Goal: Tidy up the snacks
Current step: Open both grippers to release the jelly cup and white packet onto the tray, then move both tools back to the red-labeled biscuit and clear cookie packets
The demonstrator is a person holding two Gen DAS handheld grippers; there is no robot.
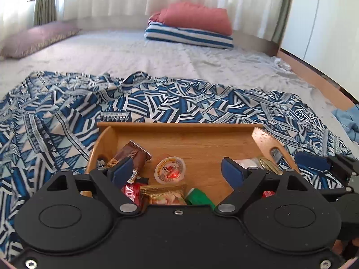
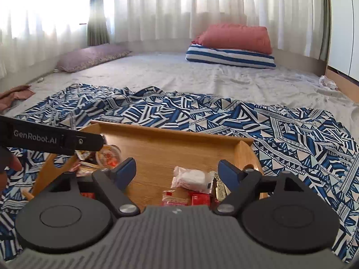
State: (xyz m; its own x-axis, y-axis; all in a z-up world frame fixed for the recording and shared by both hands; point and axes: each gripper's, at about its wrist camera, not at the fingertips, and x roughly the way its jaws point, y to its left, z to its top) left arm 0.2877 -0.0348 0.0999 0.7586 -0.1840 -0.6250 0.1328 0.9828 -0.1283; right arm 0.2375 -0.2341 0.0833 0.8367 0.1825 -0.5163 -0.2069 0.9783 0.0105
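Observation:
A wooden tray (image 1: 179, 132) (image 2: 170, 134) lies on a blue patterned cloth on a bed. In the left wrist view it holds a brown snack pack (image 1: 132, 154), a round jelly cup (image 1: 170, 170), a red wrapper (image 1: 131, 190), a gold-edged packet (image 1: 166, 195) and a green packet (image 1: 197, 198). My left gripper (image 1: 177, 170) hangs open over them, with nothing between its pads. In the right wrist view a white wrapped snack (image 2: 190, 179) and red packets (image 2: 186, 198) lie at the tray's right end. My right gripper (image 2: 177, 171) stands open above them, holding nothing.
The blue patterned cloth (image 1: 56, 116) (image 2: 291, 130) covers the near part of the bed. A pink pillow on striped folded bedding (image 1: 190, 27) (image 2: 231, 47) and a mauve pillow (image 1: 38, 38) lie at the back. The left gripper's body (image 2: 51, 139) crosses the right view's left side.

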